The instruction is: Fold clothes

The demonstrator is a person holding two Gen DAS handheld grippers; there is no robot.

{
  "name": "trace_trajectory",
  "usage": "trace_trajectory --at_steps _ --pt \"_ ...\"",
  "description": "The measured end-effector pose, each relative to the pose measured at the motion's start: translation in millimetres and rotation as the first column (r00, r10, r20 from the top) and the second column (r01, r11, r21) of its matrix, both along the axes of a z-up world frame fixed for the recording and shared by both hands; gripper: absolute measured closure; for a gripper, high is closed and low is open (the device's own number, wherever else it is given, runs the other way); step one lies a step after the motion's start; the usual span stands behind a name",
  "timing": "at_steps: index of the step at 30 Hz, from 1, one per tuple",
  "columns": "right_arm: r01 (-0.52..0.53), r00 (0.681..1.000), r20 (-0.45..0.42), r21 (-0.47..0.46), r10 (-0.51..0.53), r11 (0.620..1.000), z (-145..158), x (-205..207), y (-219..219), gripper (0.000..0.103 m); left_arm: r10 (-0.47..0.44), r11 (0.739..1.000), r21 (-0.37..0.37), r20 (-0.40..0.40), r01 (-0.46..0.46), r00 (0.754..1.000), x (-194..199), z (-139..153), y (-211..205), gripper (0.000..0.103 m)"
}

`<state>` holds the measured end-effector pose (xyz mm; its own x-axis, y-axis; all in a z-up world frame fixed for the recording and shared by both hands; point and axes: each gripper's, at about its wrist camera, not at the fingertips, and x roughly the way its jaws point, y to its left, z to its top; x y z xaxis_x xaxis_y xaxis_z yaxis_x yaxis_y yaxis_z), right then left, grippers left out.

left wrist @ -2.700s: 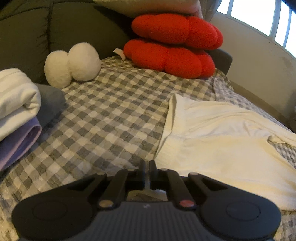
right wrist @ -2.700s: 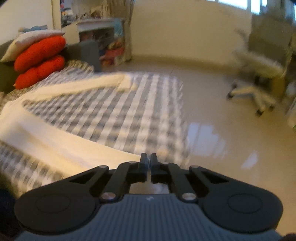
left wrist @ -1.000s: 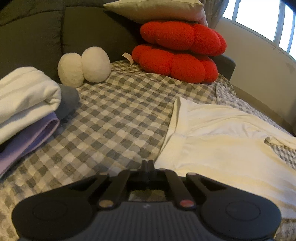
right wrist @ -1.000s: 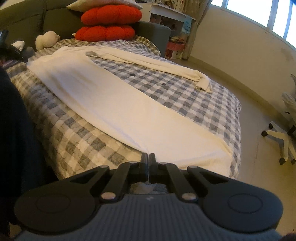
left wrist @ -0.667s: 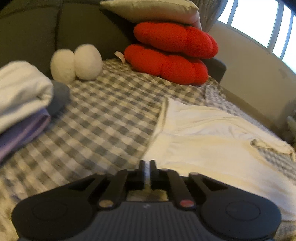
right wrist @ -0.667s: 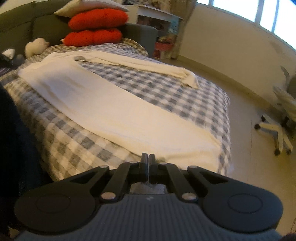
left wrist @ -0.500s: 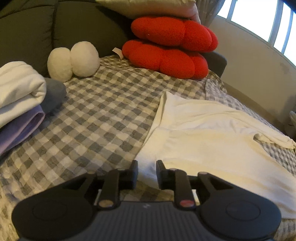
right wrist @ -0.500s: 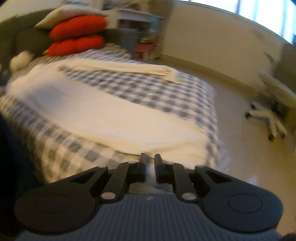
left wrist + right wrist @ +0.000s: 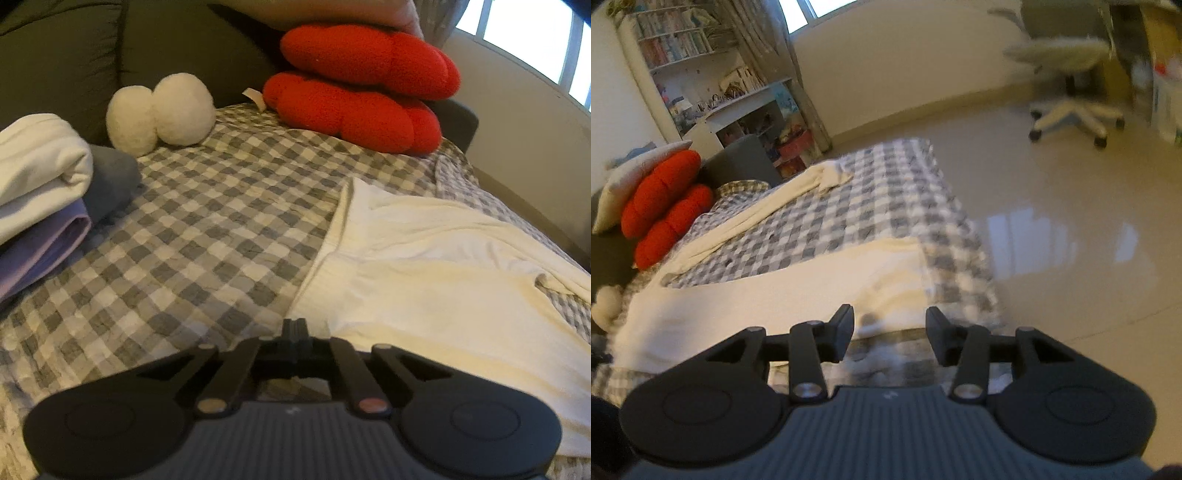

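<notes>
Left wrist view: your left gripper (image 9: pixel 295 326) is sitting pinched shut at the cream trousers' (image 9: pixel 424 280) waistband corner; whether cloth is caught, I cannot tell. Your right gripper (image 9: pixel 889 325) has just been opening, nothing between its jaws, the hem (image 9: pixel 897 273) lying just ahead; closing short risks grabbing the checked bedspread (image 9: pixel 886 192) too.

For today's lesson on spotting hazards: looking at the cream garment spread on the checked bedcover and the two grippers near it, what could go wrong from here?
1. The left gripper is shut at the corner of the cream garment; whether it caught cloth is unclear, so a lift may come up empty.
2. The right gripper, whose jaws have just been opening, is open at the bed's foot; the garment end lies close to the grey-and-white checked bedcover edge and might slide floorward.
</notes>
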<state>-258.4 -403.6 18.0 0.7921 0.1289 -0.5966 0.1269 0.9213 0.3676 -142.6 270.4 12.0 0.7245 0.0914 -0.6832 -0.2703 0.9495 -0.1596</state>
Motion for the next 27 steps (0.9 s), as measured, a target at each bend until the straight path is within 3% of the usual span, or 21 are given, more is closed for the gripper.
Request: trace_trajectory --at_steps 1,2,3,10,17,20,24,27 --pt "0.006 1.0 -0.014 -0.048 -0.007 0.999 0 4 5 0.08 0.008 1.0 0.004 0.002 -0.008 1.0 0 0 1 0.103" --pt "0.011 1.0 -0.017 -0.099 -0.012 0.995 1 5 9 0.086 0.013 1.0 0.007 0.007 -0.013 1.0 -1 1 1 0.103" --pt "0.017 1.0 -0.009 -0.11 -0.018 0.994 3 5 9 0.1 0.013 1.0 0.015 0.014 -0.013 1.0 -3 2 3 0.103" --pt "0.039 0.998 0.057 -0.13 -0.032 0.991 32 -20 3 0.101 0.02 0.999 0.039 0.036 -0.021 0.999 -17 14 22 0.103" --pt "0.054 0.998 -0.026 -0.159 -0.059 0.986 19 -22 1 0.101 0.003 0.999 0.044 0.041 -0.004 0.999 -28 11 24 0.103" --pt "-0.006 0.998 -0.058 -0.195 -0.006 0.981 11 -14 11 0.1 -0.036 0.999 0.039 0.043 0.034 0.998 -26 13 20 0.103" --pt "-0.001 0.999 -0.043 -0.242 -0.009 0.97 15 -12 17 0.092 -0.06 0.998 0.026 0.057 0.059 0.997 -20 20 19 0.102" --pt "0.027 0.999 -0.022 -0.264 -0.034 0.964 25 -9 16 0.091 -0.07 0.998 -0.001 0.076 0.071 0.995 -6 26 18 0.091"
